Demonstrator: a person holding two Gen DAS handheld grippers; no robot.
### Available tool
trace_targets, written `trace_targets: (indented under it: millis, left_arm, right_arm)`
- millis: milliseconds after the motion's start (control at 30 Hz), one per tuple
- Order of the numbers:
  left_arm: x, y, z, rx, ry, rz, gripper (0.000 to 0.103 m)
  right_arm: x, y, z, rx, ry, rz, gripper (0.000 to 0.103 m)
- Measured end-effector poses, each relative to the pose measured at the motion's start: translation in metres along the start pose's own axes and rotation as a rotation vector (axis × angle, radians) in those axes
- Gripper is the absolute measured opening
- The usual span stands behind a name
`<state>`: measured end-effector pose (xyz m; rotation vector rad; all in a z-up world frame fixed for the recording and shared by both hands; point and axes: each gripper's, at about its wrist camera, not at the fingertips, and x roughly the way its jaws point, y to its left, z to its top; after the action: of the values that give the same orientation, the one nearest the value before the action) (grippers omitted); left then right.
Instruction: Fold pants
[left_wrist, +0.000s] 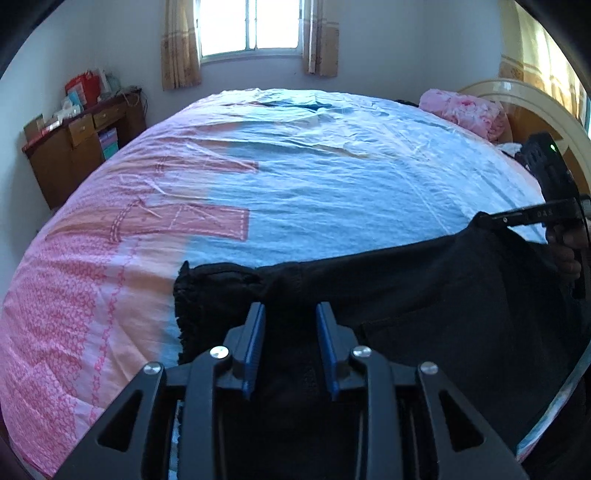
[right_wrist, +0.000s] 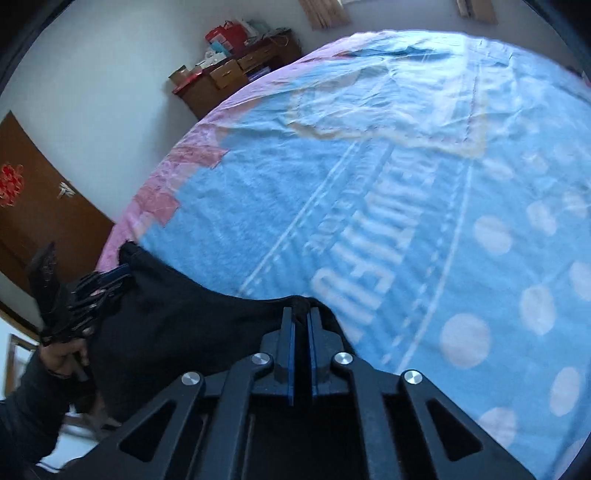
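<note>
Nearest the left wrist camera, the left gripper (left_wrist: 290, 314) has its blue pads spread partway with black cloth bunched between them; whether the pads actually bite the cloth I cannot tell. The black pants (left_wrist: 424, 295) hang along the near edge of the bed (left_wrist: 314, 177), their frayed hem at the left and the top edge stretched toward the right gripper (right_wrist: 301, 317), whose pads are pressed nearly together, pinching a tuft of that edge.

The step looks like carrying the pants out over the bed to lay them flat. To do it well, keep the edge taut between both grippers, lift level, and lower onto the blue middle of the bedspread, well short of the pink pillow (left_wrist: 465, 110) at the far right.
</note>
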<state>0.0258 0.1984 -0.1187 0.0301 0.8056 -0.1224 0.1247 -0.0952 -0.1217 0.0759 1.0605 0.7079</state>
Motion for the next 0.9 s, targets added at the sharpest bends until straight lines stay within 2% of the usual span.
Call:
trace_targets:
  millis: [67, 133, 200, 400, 467, 533, 600, 667, 733, 800, 900]
  left_arm:
    - [0.0, -0.003, 0.0, 0.006, 0.006, 0.001, 0.04]
    - [-0.004, -0.009, -0.001, 0.023, 0.01, 0.02, 0.04]
    - [-0.01, -0.013, -0.002, 0.035, 0.004, 0.024, 0.04]
    - [-0.04, -0.036, 0.001, 0.044, -0.027, 0.01, 0.04]
    - [-0.051, -0.054, 0.006, 0.055, -0.058, -0.042, 0.04]
    - [-0.055, -0.078, 0.011, 0.087, -0.071, -0.09, 0.041]
    - [-0.054, -0.111, 0.017, 0.131, -0.075, -0.157, 0.053]
    - [-0.05, -0.151, 0.022, 0.187, -0.07, -0.246, 0.054]
    - [-0.047, -0.188, 0.026, 0.243, -0.066, -0.332, 0.054]
    - [-0.046, -0.225, 0.028, 0.315, -0.069, -0.393, 0.054]
    - [-0.044, -0.274, 0.031, 0.393, -0.058, -0.472, 0.054]
  right_arm:
    - [0.004, -0.001, 0.001, -0.014, -0.001, 0.004, 0.005]
    - [-0.002, 0.0, 0.0, -0.038, 0.0, 0.029, 0.006]
    - [-0.019, -0.007, -0.001, 0.003, -0.017, 0.093, 0.014]
    - [-0.116, -0.037, -0.019, 0.056, -0.147, -0.038, 0.015]
    - [-0.16, -0.054, -0.033, 0.097, -0.185, -0.076, 0.015]
    - [-0.204, -0.067, -0.049, 0.11, -0.226, -0.151, 0.015]
    - [-0.25, -0.078, -0.07, 0.126, -0.255, -0.23, 0.015]
    - [-0.298, -0.088, -0.097, 0.146, -0.282, -0.318, 0.016]
    - [-0.336, -0.096, -0.123, 0.169, -0.299, -0.387, 0.021]
    - [-0.37, -0.107, -0.146, 0.193, -0.313, -0.441, 0.034]
    - [-0.423, -0.125, -0.184, 0.264, -0.361, -0.522, 0.035]
